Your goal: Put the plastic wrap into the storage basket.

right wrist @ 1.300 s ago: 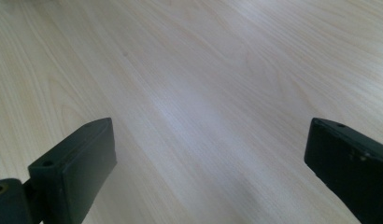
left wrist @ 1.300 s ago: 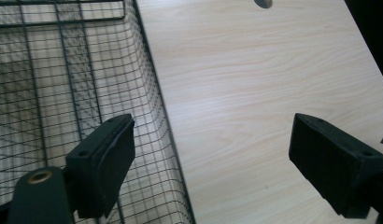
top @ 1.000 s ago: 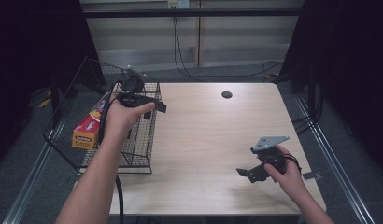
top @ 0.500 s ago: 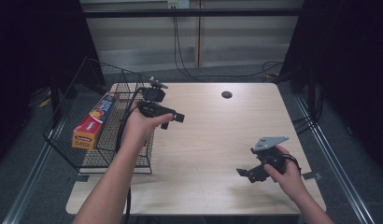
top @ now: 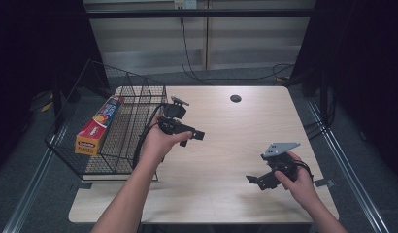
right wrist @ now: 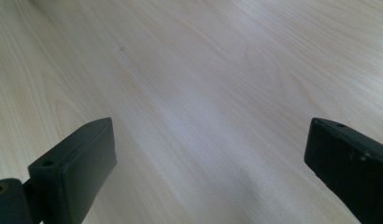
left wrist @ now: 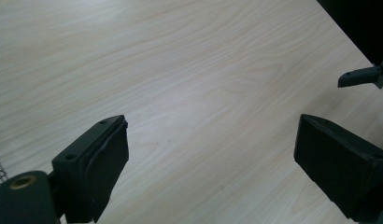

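left gripper [top: 193,135] first: jaws standing wide apart, nothing between the pads but bare wood, plain in the left gripper view, where the two black fingers [left wrist: 98,161] frame bare table [left wrist: 189,74]. in the high view it hangs mid-frame, just right of the wire basket [top: 71,156], nose pointing toward the right edge of the picture.

right gripper [top: 255,180], lower right of the high view: jaws also spread, empty, pads [right wrist: 75,163] looking along bare tabletop, nose aimed toward the left of the frame.

now outward to the thing that counts. the long box [top: 99,124], orange and red, lies inside the basket at the left of the high view, leaning against the basket's left wall. its long axis runs from lower left up toward upper right in that picture, one end near the basket's front corner, the other up by the back wall.

so the relation: the box sits to the left of the left gripper, behind its jaws, which face away from it. the left hand [top: 160,141] is far the nearer; the right hand [top: 296,174] is well apart, across the table. my read: any reach for the box means the left gripper turning back over the basket rim and closing across the box's short side.
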The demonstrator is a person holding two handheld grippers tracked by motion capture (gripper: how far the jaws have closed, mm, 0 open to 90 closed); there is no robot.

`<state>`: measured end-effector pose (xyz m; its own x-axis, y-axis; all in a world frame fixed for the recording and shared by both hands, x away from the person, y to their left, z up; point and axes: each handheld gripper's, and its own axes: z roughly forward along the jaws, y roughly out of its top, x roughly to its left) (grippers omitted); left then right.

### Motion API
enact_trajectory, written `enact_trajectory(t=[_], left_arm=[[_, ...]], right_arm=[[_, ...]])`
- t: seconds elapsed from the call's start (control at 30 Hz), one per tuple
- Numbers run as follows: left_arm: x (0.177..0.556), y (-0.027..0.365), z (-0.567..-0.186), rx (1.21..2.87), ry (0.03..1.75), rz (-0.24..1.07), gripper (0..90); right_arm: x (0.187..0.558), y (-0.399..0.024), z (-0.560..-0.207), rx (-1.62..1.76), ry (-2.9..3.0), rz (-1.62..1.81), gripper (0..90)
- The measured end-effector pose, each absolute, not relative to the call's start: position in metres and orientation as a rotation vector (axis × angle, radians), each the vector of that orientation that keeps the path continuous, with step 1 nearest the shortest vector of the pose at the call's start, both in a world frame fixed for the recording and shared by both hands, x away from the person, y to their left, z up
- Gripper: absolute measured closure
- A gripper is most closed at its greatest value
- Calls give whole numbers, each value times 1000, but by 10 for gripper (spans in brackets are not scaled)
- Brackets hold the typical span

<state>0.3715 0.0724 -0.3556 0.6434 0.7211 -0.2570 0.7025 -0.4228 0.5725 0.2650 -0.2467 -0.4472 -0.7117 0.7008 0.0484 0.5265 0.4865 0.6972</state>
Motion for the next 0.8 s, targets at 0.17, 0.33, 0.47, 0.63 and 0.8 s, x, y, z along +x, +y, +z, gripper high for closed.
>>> enact_trajectory(t=[0.17, 0.33, 0.47, 0.63, 0.8], left_arm=[[367, 68, -366, 2217, 1061, 7, 102], [363, 62, -377, 2219, 1047, -16, 103], [359, 59, -384, 2220, 1033, -27, 102], [353, 56, -392, 2224, 1015, -39, 103], [346, 51, -404, 2209, 1022, -41, 104]], right_arm=[[265, -247, -448, 1056, 2497, 1044, 17], [265, -248, -448, 1060, 2491, 1035, 18], [264, -247, -448, 1061, 2492, 1035, 18], [265, -248, -449, 1056, 2499, 1039, 18], [265, -248, -450, 1061, 2496, 1031, 18]])
